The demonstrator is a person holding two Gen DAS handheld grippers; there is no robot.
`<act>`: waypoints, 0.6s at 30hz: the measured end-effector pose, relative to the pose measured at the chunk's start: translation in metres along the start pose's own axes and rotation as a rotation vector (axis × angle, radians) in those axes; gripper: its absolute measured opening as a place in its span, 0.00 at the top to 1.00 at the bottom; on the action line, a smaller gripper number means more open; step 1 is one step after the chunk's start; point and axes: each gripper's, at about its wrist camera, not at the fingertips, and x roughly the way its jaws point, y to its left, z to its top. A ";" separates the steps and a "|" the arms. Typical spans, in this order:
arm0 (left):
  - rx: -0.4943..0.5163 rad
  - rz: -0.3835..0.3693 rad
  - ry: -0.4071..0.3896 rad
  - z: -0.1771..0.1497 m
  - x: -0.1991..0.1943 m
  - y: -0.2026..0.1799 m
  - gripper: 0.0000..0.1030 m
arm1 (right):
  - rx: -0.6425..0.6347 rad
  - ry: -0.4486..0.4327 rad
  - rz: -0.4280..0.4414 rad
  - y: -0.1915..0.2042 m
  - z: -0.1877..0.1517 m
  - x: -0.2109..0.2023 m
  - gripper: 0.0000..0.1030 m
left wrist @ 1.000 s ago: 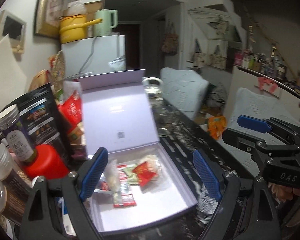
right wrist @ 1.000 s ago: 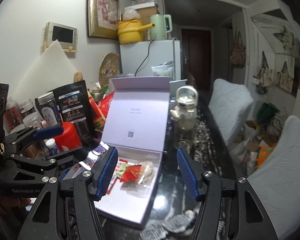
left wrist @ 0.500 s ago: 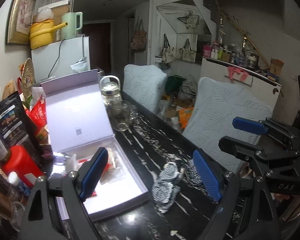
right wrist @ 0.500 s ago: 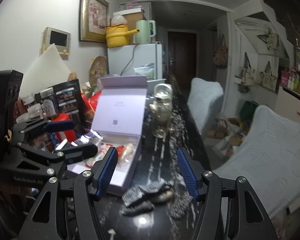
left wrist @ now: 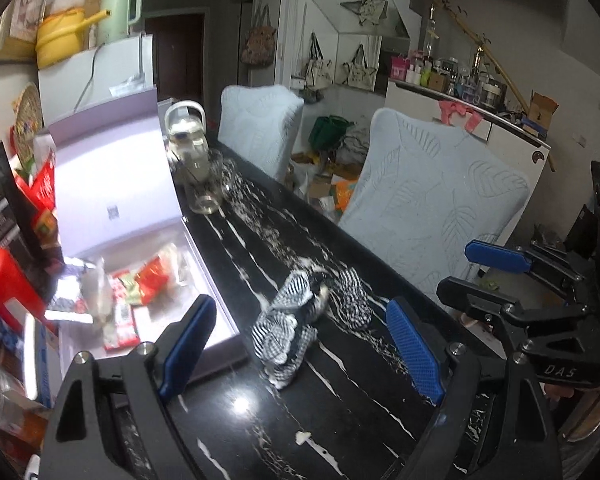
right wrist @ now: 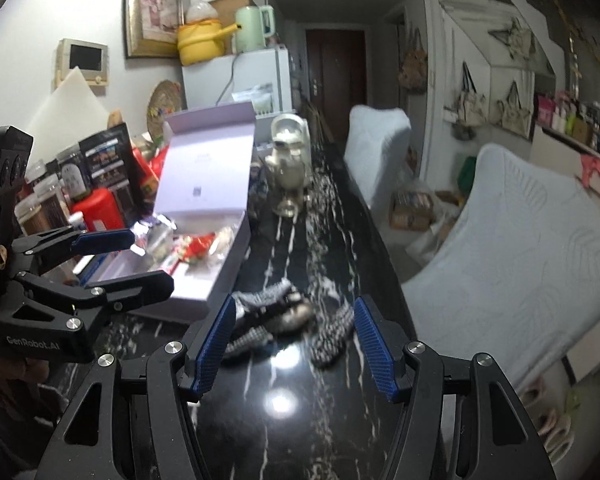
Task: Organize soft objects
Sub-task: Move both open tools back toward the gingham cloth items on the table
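Two crumpled black-and-white checked cloths lie on the black marble table: a bigger bundle (left wrist: pixel 286 326) (right wrist: pixel 260 316) and a smaller piece (left wrist: pixel 352 296) (right wrist: pixel 332 336) to its right. My left gripper (left wrist: pixel 300 346) (right wrist: pixel 140 260) is open and hangs just short of the bigger bundle, which shows between its blue pads without touching them. My right gripper (right wrist: pixel 296 344) (left wrist: pixel 476 276) is also open, lower right of the left one, with both cloths just beyond its fingertips. An open lilac box (left wrist: pixel 216 300) (right wrist: pixel 224 272) holding snack packets lies left of the cloths.
A glass teapot (left wrist: pixel 188 140) (right wrist: pixel 288 152) and cups stand farther back on the table. Jars, a red container (left wrist: pixel 4 280) and snack bags crowd the left side. Two chairs with pale covers (left wrist: pixel 432 192) (right wrist: pixel 520 240) line the table's right edge.
Both views have swung from the lilac box rightward and downward onto the checked cloths, which now sit closer in front of the fingers. Neither gripper's jaws changed width.
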 end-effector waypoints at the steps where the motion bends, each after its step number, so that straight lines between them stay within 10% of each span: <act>1: -0.008 -0.004 0.018 -0.003 0.006 0.000 0.15 | 0.003 0.010 0.000 -0.002 -0.004 0.002 0.40; 18: -0.084 -0.052 0.120 -0.043 0.066 0.005 0.15 | 0.083 0.213 -0.003 -0.037 -0.049 0.082 0.40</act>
